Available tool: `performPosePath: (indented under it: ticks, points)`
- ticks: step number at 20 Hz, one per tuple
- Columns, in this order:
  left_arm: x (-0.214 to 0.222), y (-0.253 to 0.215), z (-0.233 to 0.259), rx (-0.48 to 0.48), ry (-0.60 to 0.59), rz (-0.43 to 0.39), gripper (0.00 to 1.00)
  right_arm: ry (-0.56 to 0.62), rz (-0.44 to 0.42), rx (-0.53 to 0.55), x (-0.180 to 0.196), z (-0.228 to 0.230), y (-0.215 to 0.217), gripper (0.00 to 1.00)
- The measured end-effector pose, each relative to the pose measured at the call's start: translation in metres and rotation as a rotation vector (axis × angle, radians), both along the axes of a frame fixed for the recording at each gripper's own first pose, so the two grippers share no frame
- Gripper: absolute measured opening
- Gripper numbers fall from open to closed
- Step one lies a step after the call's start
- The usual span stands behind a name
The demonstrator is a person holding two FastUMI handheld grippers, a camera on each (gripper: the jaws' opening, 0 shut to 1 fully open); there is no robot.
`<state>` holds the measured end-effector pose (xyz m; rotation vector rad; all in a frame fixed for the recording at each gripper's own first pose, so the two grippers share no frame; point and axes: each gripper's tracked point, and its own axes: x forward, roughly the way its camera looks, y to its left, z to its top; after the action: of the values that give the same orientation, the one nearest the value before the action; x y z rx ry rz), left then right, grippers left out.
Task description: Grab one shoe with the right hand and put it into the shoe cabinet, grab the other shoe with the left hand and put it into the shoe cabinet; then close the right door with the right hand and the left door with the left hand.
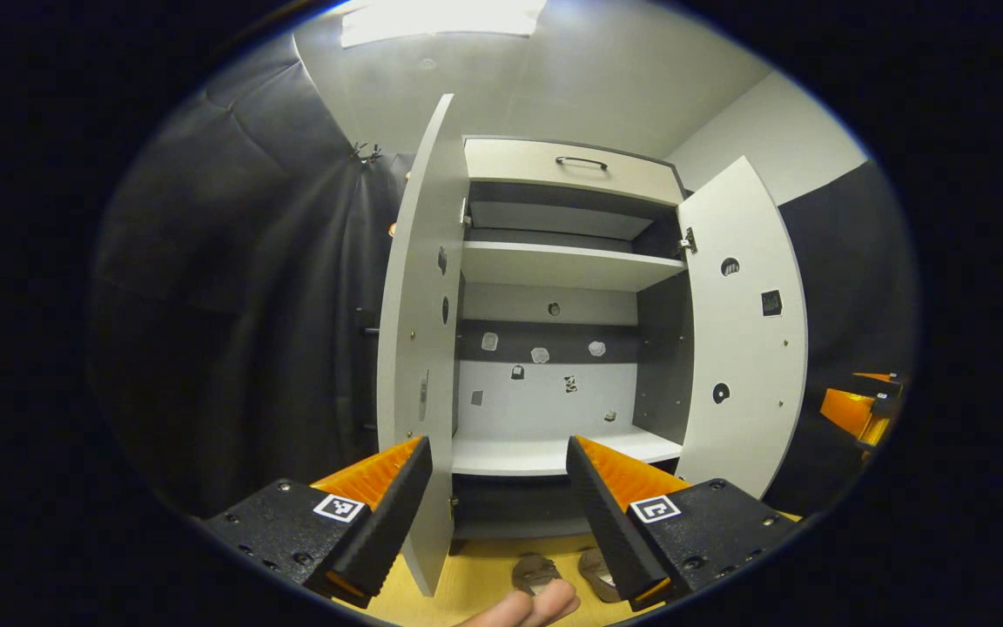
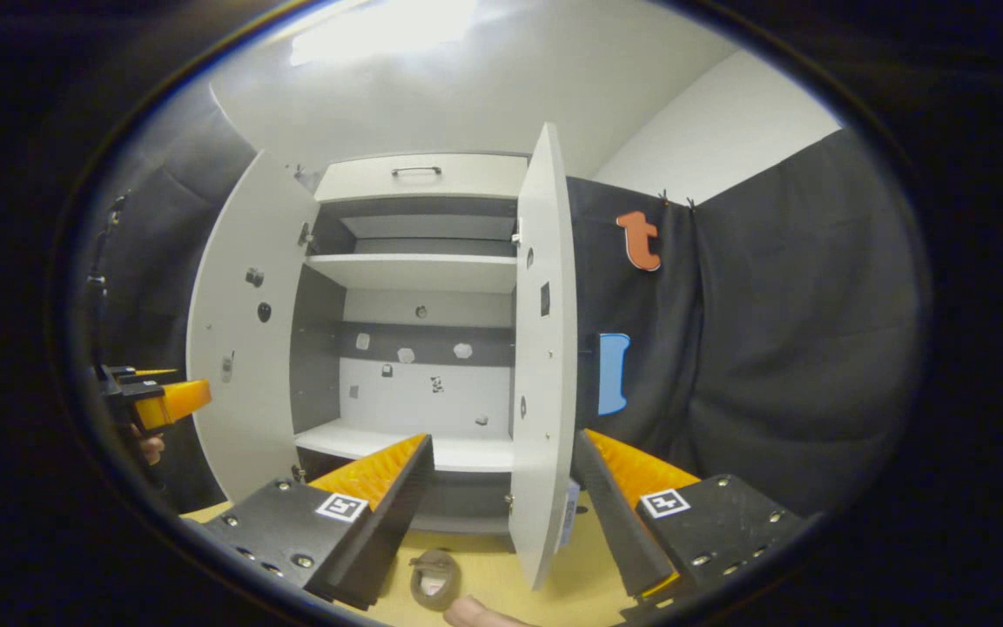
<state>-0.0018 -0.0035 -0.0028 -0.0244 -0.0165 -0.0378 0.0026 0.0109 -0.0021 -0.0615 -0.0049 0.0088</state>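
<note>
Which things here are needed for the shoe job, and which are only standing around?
Needed:
- shoes on the floor
- shoe cabinet, shelves bare
- left door, open
- right door, open
- left gripper, open
- right gripper, open

Only around:
- top drawer
- black curtain

No readable text, label, brand, number or sign anywhere.

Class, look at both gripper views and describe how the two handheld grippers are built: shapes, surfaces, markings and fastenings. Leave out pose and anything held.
The left gripper has two wedge-shaped fingers with ribbed inner faces, each fixed to a flat black plate studded with screws. Each plate carries a small square black-and-white marker. The right gripper is built the same, with its own marker on each plate.
</note>
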Motion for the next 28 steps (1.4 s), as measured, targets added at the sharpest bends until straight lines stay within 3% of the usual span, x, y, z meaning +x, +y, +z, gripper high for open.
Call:
performPosePath:
  ticks: [3, 4, 7, 11, 13, 14, 21, 24, 28]
  points:
    - [0.000, 0.000, 0.003, 0.003, -0.013, 0.000, 0.92, -0.022, -0.008, 0.011, 0.000, 0.008, 0.001, 0.96]
    - [-0.001, 0.002, 0.003, 0.001, -0.017, 0.002, 0.95, -0.024, -0.005, 0.014, 0.001, 0.007, 0.002, 0.98]
    - [-0.001, 0.003, -0.001, -0.007, -0.027, 0.002, 0.95, -0.018, 0.008, -0.002, 0.006, 0.002, 0.006, 0.98]
    - [-0.002, 0.003, -0.012, -0.016, -0.021, -0.008, 0.95, 0.014, 0.035, -0.040, 0.021, -0.030, 0.022, 0.98]
    - [0.000, 0.002, -0.017, -0.011, -0.022, -0.008, 0.92, 0.060, 0.067, -0.051, 0.031, -0.064, 0.034, 0.98]
    - [0.000, 0.001, -0.020, -0.009, -0.019, -0.006, 0.95, 0.095, 0.080, -0.057, 0.036, -0.086, 0.041, 0.98]
    - [0.018, -0.011, -0.046, -0.007, 0.017, -0.022, 0.95, 0.291, 0.154, -0.105, 0.057, -0.240, 0.081, 0.98]
    - [0.035, -0.026, -0.045, 0.001, -0.003, -0.055, 0.92, 0.358, 0.158, -0.130, 0.061, -0.297, 0.086, 0.98]
    - [0.061, -0.046, -0.034, -0.016, -0.082, -0.110, 0.95, 0.495, 0.177, -0.125, 0.061, -0.371, 0.094, 0.98]
